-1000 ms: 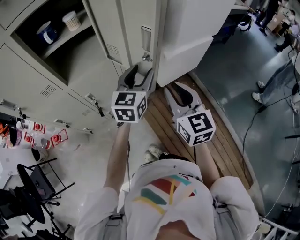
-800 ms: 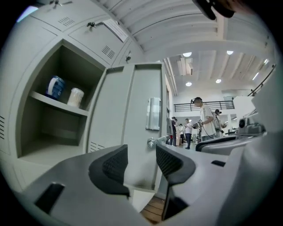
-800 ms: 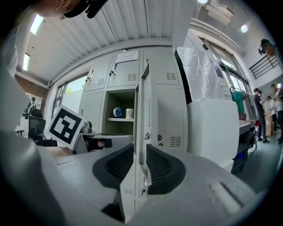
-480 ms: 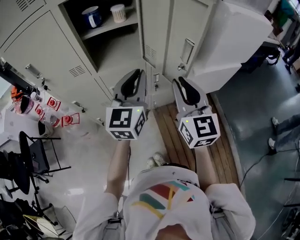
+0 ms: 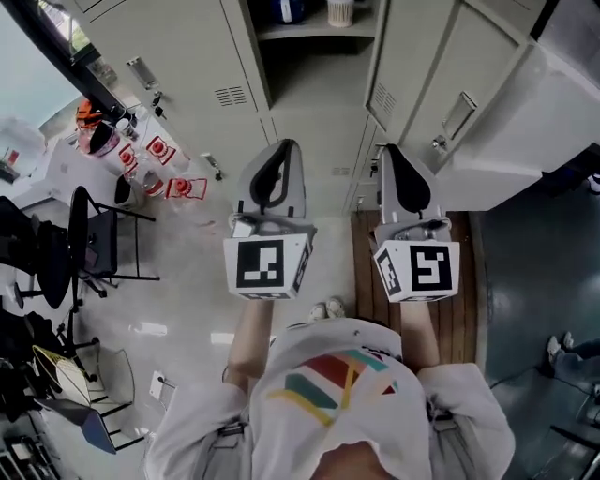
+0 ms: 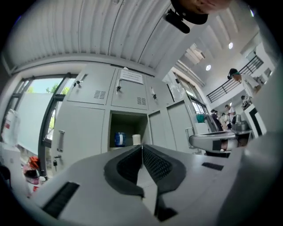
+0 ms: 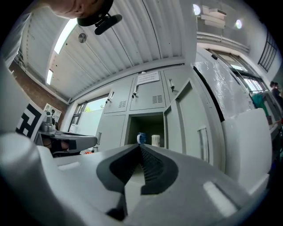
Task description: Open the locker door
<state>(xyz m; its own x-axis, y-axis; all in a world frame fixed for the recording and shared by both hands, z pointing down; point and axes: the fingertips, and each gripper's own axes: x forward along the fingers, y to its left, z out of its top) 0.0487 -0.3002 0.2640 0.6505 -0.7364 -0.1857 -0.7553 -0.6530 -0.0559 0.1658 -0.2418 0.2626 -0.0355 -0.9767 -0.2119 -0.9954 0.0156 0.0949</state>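
The grey locker bank fills the top of the head view, with one compartment (image 5: pixel 314 47) standing open and its door (image 5: pixel 405 80) swung to the right. A blue cup (image 5: pixel 290 9) and a white cup (image 5: pixel 339 11) stand on its shelf. My left gripper (image 5: pixel 284 146) and right gripper (image 5: pixel 389 150) are held side by side in front of the lockers, touching nothing. Both have just been closing and are now shut with nothing between them. The left gripper (image 6: pixel 142 146) points at the open compartment (image 6: pixel 128 128). The right gripper (image 7: pixel 140 145) points at it too, with the blue cup (image 7: pixel 141 138) just above its tips.
A black chair (image 5: pixel 89 246) and a table with red-and-white items (image 5: pixel 161 153) stand at the left. A wooden floor strip (image 5: pixel 370 277) runs below the lockers. A big white box (image 5: pixel 553 112) juts out at the right. People stand far off (image 6: pixel 230 109).
Both grippers have risen and tipped upward, from the low lockers toward the open compartment. Their jaws have closed. The head view has swung so the lockers sit straight ahead.
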